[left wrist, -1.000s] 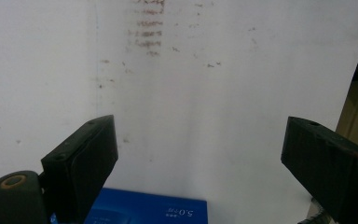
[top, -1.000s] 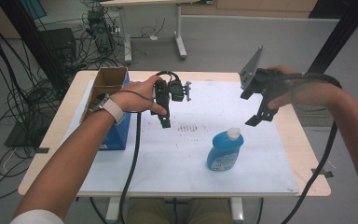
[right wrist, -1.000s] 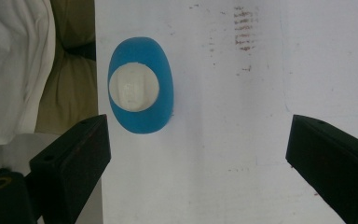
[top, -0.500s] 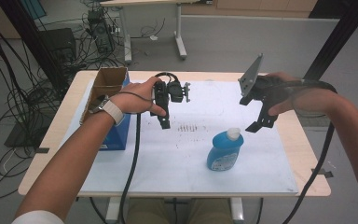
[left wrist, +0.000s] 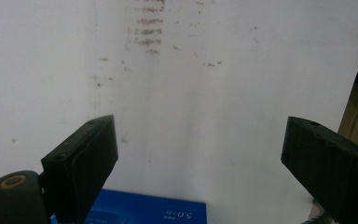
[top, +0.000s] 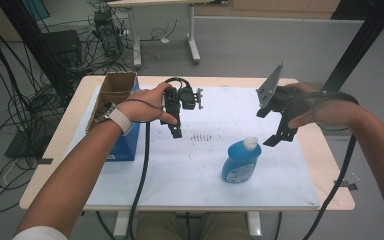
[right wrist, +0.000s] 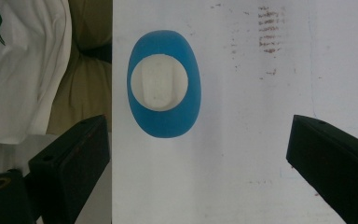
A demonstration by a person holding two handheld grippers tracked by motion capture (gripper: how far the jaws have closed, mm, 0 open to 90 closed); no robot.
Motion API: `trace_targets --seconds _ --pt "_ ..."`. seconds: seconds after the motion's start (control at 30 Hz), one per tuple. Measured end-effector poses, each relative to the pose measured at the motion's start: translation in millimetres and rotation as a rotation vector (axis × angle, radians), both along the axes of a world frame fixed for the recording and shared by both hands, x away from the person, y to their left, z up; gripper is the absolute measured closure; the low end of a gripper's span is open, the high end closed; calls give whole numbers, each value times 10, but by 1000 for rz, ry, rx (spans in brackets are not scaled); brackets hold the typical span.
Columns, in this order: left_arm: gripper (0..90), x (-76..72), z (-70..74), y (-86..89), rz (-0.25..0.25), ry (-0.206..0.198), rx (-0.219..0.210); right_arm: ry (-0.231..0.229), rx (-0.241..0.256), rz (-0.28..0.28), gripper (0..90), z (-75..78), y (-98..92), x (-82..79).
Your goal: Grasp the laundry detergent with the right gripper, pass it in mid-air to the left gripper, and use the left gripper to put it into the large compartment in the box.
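A blue bottle (top: 240, 162) with a white cap stands upright on the white sheet (top: 200, 170), right of centre. In the right gripper view I look straight down on the bottle (right wrist: 168, 119), which is ahead of the jaws and nearer the left one. My right gripper (top: 272, 127) hangs open in the air just right of and above the bottle, holding nothing. My left gripper (top: 176, 131) hovers open over the sheet's far left part, jaws pointing down. In the left gripper view the left gripper (left wrist: 200, 135) has only bare sheet between its wide-apart jaws.
An open cardboard box (top: 112, 92) rests on a blue box (top: 125, 147) at the table's left side; the blue box's edge (left wrist: 154, 212) lies below the left jaws. Brown smudges (top: 205, 136) mark the sheet's middle. The wooden table edge (top: 330, 150) runs close on the right.
My right gripper has come down and slightly nearer the bottle. The left gripper and the bottle have stayed put.
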State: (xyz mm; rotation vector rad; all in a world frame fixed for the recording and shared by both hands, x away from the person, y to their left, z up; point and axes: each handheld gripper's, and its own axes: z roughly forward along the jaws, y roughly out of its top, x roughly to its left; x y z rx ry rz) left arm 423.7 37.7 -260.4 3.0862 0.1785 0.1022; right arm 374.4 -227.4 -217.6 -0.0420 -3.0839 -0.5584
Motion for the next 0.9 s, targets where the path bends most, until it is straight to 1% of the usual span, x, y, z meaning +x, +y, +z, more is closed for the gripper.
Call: trace_targets --seconds 0.23,0.43,0.57,0.87,0.9 --pt "111 2 -7 -4 1 0 -3 5 9 10 62 -57 -13 -24" --pt "111 2 -10 -13 -2 3 -6 27 40 7 62 -108 -58 -50" --pt "111 3 -11 -20 -4 5 -2 27 50 4 61 -150 -86 -58" --pt "111 5 -32 -25 0 2 -9 35 77 5 61 -253 -117 -77" --pt "111 6 -30 -28 -2 7 -4 33 78 4 61 -263 -122 -81"
